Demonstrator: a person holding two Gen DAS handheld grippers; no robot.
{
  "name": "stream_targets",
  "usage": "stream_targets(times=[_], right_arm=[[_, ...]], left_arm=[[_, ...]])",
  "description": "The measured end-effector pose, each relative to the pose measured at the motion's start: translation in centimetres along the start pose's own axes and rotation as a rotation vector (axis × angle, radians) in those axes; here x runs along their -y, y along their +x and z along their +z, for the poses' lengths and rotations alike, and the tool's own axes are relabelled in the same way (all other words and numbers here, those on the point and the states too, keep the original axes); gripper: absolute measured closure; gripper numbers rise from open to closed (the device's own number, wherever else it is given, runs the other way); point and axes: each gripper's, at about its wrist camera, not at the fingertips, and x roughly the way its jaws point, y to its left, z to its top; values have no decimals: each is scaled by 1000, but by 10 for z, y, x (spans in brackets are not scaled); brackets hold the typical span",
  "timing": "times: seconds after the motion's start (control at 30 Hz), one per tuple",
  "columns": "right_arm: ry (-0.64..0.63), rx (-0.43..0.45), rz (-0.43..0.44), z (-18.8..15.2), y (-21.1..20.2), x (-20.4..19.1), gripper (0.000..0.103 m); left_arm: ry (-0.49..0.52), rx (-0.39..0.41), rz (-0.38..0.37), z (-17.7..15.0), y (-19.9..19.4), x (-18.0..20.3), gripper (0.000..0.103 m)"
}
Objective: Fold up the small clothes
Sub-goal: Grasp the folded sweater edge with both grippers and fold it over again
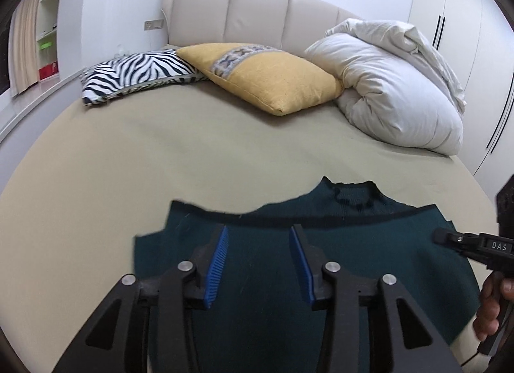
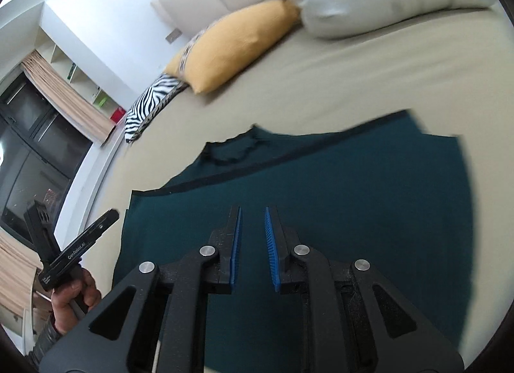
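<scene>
Hovering over dark green garment [image 1: 321, 263], spread flat on bed [image 1: 160, 154] with its far part doubled over: left gripper [image 1: 258, 238] jaws partly open, empty; right gripper [image 2: 252, 218] jaws narrowly parted, empty, presumably released after laying fold

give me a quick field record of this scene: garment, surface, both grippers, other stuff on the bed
garment: dark green knit top, lying flat, lower part folded up toward the neckline
surface: beige bed sheet
left gripper: open above the top, nothing between the pads
right gripper: narrowly open, empty
other: zebra pillow, yellow pillow, white duvet near the headboard
</scene>
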Motion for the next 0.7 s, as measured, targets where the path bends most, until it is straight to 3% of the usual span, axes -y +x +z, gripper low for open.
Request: stream_targets(times=[0.03, 0.13, 0.17, 0.2, 0.23, 0.37, 0.5, 0.57, 0.6, 0.63, 0.7], right_arm=[[44, -27, 63, 6, 24, 2, 87], [158, -68, 70, 10, 68, 24, 88], [181, -59, 83, 9, 72, 33, 97], [207, -37, 110, 9, 73, 44, 103], [248, 6, 166, 8, 65, 61, 103], [370, 158, 220, 5, 25, 122, 103], [381, 275, 139, 1, -23, 159, 101], [405, 300, 46, -1, -45, 170, 101], [410, 301, -33, -3, -60, 170, 94], [399, 293, -71, -5, -69, 165, 94], [337, 282, -32, -16, -84, 138, 94]], left_arm=[[3, -32, 13, 1, 18, 1, 55], [7, -124, 52, -15, 55, -9, 55], [-7, -94, 14, -21, 56, -16, 56], [-40, -70, -27, -23, 52, -24, 56], [-71, -63, -60, -22, 51, -31, 56], [-106, -56, -108, -22, 53, -40, 56], [-154, -48, -161, -23, 50, -49, 56], [-187, -55, -160, -23, 41, -54, 56], [-194, -67, -153, -24, 34, -56, 56], [-215, -82, -138, -26, 20, -56, 56], [-229, -78, -166, -34, -9, -53, 48]])
